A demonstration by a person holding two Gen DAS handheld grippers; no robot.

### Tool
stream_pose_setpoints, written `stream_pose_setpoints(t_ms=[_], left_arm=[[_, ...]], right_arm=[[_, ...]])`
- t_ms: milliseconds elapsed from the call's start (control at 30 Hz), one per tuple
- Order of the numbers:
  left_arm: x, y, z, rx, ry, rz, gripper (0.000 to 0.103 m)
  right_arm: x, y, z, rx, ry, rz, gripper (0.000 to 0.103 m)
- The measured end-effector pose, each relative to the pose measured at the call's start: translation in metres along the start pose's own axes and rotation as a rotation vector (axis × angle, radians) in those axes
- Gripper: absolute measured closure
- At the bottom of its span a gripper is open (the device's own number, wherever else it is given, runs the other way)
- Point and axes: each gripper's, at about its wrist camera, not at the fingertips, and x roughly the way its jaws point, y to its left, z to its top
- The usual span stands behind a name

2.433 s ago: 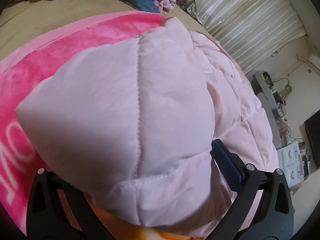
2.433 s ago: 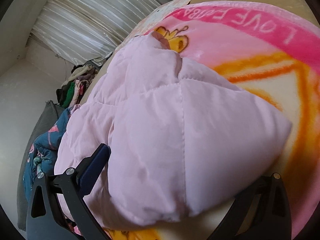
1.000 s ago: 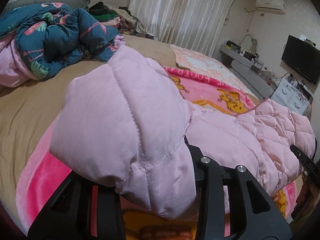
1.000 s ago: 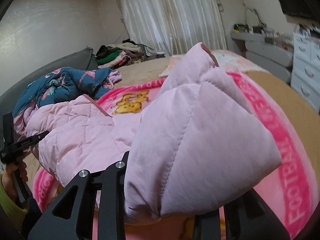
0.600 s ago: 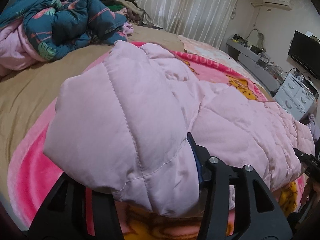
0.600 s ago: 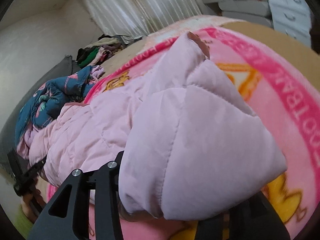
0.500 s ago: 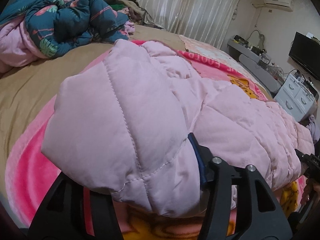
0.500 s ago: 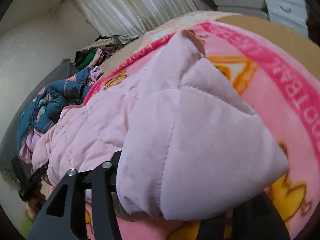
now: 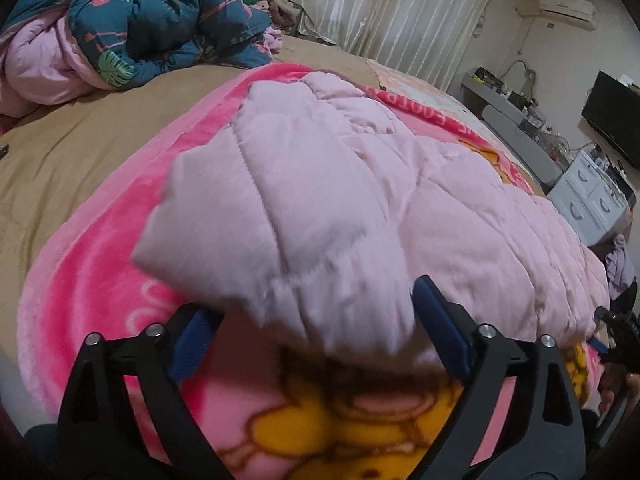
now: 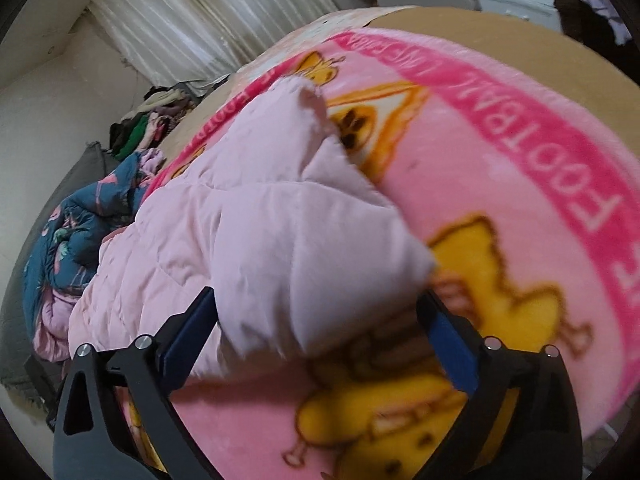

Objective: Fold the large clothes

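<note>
Pink quilted coat (image 9: 360, 208), one, lies on the pink cartoon blanket (image 9: 92, 264), long axis running between both grippers. Left gripper (image 9: 316, 336) and right gripper (image 10: 320, 332) jaws just opened, now spread, a coat corner loose between each pair.

Tan bed (image 9: 80, 152) under pink blanket (image 9: 92, 248)

Jacket (image 9: 360, 208) bulk fills bed centre. Duvet heap (image 9: 152, 20) blocks far left corner. Bare sheet (image 9: 80, 152) along left edge passable.
</note>
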Motion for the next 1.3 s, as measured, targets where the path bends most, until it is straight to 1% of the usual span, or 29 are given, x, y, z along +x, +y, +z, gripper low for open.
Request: stream_pose_setpoints(t_ms=[33, 100, 167, 267, 367, 467, 533, 600, 667, 800, 867, 933, 1000, 1100, 1200, 1300], left_arm=[[-0.004, -0.001, -0.002, 0.008, 0.003, 0.006, 0.009], [-0.015, -0.005, -0.007, 0.035, 0.001, 0.020, 0.009], [-0.030, -0.012, -0.013, 0.071, -0.015, 0.017, 0.009], [-0.051, -0.024, -0.021, 0.112, -0.040, 0.021, 0.009], [-0.070, -0.037, -0.030, 0.140, -0.059, 0.015, 0.009], [-0.083, -0.048, -0.038, 0.153, -0.068, 0.012, 0.009], [-0.090, -0.055, -0.045, 0.161, -0.069, -0.002, 0.009], [-0.093, -0.062, -0.051, 0.175, -0.070, -0.008, 0.009], [-0.096, -0.068, -0.059, 0.180, -0.073, -0.015, 0.009], [-0.098, -0.079, -0.070, 0.187, -0.078, -0.029, 0.009], [-0.098, -0.083, -0.073, 0.193, -0.076, -0.028, 0.009], [-0.097, -0.087, -0.075, 0.200, -0.070, -0.036, 0.009], [-0.097, -0.089, -0.074, 0.205, -0.067, -0.024, 0.009], [-0.098, -0.090, -0.074, 0.215, -0.069, -0.022, 0.009], [-0.097, -0.092, -0.074, 0.222, -0.070, 0.006, 0.009], [-0.098, -0.091, -0.074, 0.223, -0.069, 0.011, 0.009]], right_arm=[[-0.010, 0.003, -0.002, -0.029, -0.020, -0.013, 0.005], [-0.026, 0.013, -0.007, -0.084, -0.057, -0.037, 0.005], [-0.045, 0.027, -0.014, -0.157, -0.100, -0.059, 0.004], [-0.069, 0.050, -0.026, -0.246, -0.139, -0.070, 0.004], [-0.089, 0.071, -0.041, -0.310, -0.176, -0.051, 0.004], [-0.101, 0.088, -0.059, -0.360, -0.194, -0.022, 0.004], [-0.104, 0.096, -0.070, -0.378, -0.184, -0.001, 0.004], [-0.101, 0.106, -0.085, -0.406, -0.154, 0.024, 0.004], [-0.099, 0.116, -0.102, -0.447, -0.129, 0.021, 0.004], [-0.089, 0.129, -0.127, -0.515, -0.075, 0.022, 0.004], [-0.088, 0.132, -0.131, -0.523, -0.076, 0.013, 0.004], [-0.087, 0.135, -0.133, -0.525, -0.072, 0.030, 0.004], [-0.088, 0.137, -0.135, -0.542, -0.080, 0.023, 0.004], [-0.088, 0.137, -0.134, -0.538, -0.081, 0.028, 0.004], [-0.088, 0.136, -0.133, -0.536, -0.080, 0.031, 0.004], [-0.088, 0.135, -0.132, -0.534, -0.078, 0.031, 0.004]])
